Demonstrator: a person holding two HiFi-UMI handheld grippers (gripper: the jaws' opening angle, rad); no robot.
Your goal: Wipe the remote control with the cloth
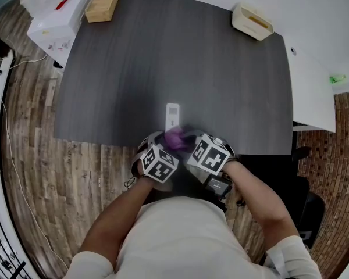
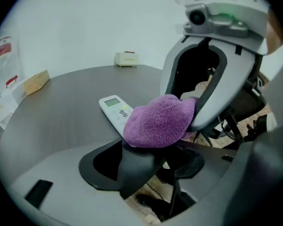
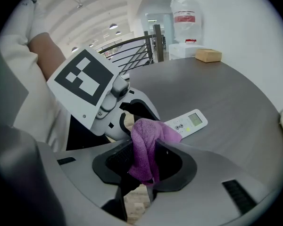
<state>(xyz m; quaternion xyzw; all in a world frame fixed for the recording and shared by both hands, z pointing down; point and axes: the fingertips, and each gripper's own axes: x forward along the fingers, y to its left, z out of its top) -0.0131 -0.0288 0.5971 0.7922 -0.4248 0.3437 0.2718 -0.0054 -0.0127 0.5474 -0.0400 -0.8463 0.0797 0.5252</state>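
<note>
A white remote control (image 1: 172,115) lies on the dark table (image 1: 163,57) near its front edge, screen end away from me. Both grippers meet just in front of it. My right gripper (image 3: 144,161) is shut on a purple cloth (image 3: 146,145), which bunches up between its jaws and hangs over the remote's near end (image 3: 191,122). My left gripper (image 2: 153,157) is open right below the cloth (image 2: 158,121); the cloth rests on one of its fingers without being pinched. In the head view the cloth (image 1: 175,138) shows between the two marker cubes.
A wooden box (image 1: 102,2) stands at the table's far left corner and a beige tray (image 1: 252,21) at the far right. A white container (image 1: 58,22) sits off the table's left side. Wooden floor lies below the front edge.
</note>
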